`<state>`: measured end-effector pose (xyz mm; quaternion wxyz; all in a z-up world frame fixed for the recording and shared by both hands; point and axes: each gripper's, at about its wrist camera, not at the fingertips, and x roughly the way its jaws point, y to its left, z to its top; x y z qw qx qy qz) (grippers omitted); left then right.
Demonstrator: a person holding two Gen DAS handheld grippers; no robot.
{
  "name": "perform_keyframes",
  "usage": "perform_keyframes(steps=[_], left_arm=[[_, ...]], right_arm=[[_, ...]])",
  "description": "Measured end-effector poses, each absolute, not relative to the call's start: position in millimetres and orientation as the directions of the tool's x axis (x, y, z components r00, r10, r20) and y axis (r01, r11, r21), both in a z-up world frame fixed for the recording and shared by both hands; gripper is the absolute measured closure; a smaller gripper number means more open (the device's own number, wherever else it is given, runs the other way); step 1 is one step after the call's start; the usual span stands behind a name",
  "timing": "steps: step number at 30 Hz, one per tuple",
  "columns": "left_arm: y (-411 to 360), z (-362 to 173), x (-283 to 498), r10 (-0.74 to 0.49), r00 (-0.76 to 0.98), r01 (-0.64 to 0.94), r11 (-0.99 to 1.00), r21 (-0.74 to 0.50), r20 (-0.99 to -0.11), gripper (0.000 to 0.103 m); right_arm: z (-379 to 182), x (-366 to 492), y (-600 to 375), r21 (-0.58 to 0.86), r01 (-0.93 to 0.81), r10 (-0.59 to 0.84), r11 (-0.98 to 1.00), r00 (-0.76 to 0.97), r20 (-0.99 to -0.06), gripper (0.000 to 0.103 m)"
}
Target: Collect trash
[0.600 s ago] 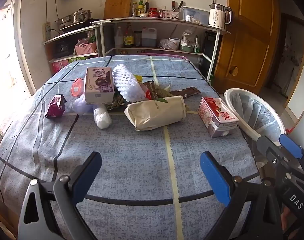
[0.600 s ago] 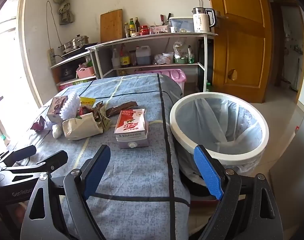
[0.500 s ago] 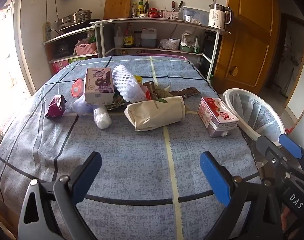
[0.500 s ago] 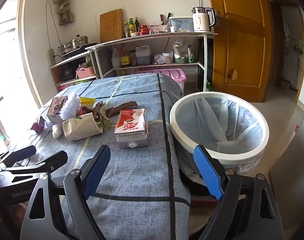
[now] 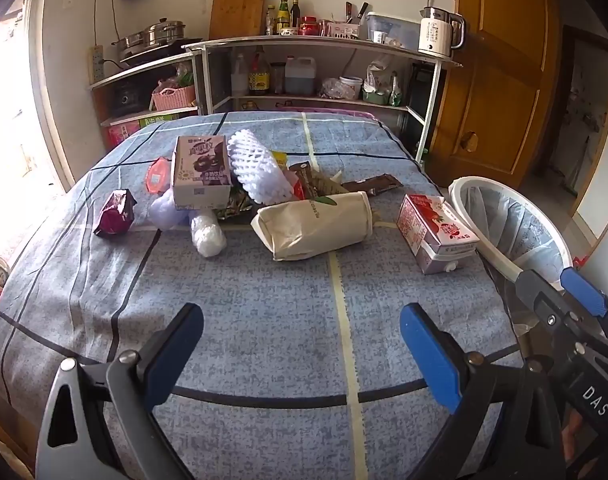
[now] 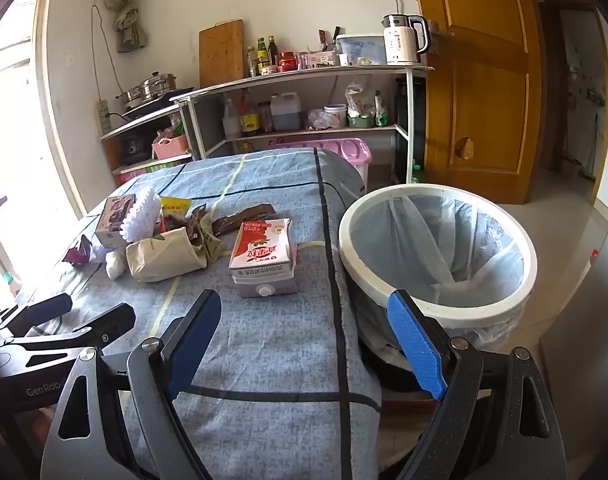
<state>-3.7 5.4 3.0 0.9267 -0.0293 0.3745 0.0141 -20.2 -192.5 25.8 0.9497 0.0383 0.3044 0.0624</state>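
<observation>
Hovering low over the near edge of the table point(image 5: 264, 320), the left gripper point(image 5: 302, 344) has its blue-padded jaws spread wide with nothing between them; the right gripper point(image 6: 304, 340) is likewise wide open and empty, poised over the table's right edge, with the bin point(image 6: 437, 254) just beyond its right finger.

Trash lies in a heap across the middle of the blue checked cloth; a beige bag point(image 5: 315, 224) lies on its side at the front of the heap; behind it a white foam net point(image 5: 260, 172) leans against a purple carton point(image 5: 201, 172), which stands upright; brown wrappers point(image 5: 335, 188) are tucked behind the bag; a clear wad point(image 5: 207, 234) lies just left of the bag; a maroon packet point(image 5: 116, 212) sits apart at the far left; a red carton point(image 6: 264, 254) lies flat on its own near the right edge, closest to the bin; the bin, white-rimmed and lined with a clear bag, stands on the floor beside the table.
</observation>
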Motion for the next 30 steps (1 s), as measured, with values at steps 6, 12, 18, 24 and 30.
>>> perform_keyframes(steps=[6,12,18,24,30], left_arm=[[7.8,3.8,-4.7,0.006,0.718,-0.050,0.998,-0.043,-0.696,0.003],[3.8,3.7,-3.8,0.012,0.717,-0.052,0.998,-0.036,-0.697,0.003],[3.8,3.9,-4.2,0.013,0.719,-0.053,0.998,-0.035,-0.695,0.003],[3.7,4.0,-5.2,0.016,0.719,-0.056,0.998,-0.035,-0.695,0.003],[3.2,5.1,-5.8,0.018,0.719,-0.058,0.998,-0.034,-0.695,0.003]], right_arm=[[27.4,-21.5,-193.3,0.111,-0.094,0.141,0.989,0.807,-0.573,0.017],[26.1,-22.0,-191.6,0.109,-0.098,0.143,0.989,0.808,-0.572,0.017],[25.0,-22.0,-190.1,0.109,-0.092,0.138,0.990,0.807,-0.575,0.017],[26.1,-22.5,-189.9,0.109,-0.092,0.138,0.990,0.807,-0.574,0.017],[26.2,-22.8,-190.1,0.108,-0.093,0.138,0.990,0.808,-0.573,0.017]])
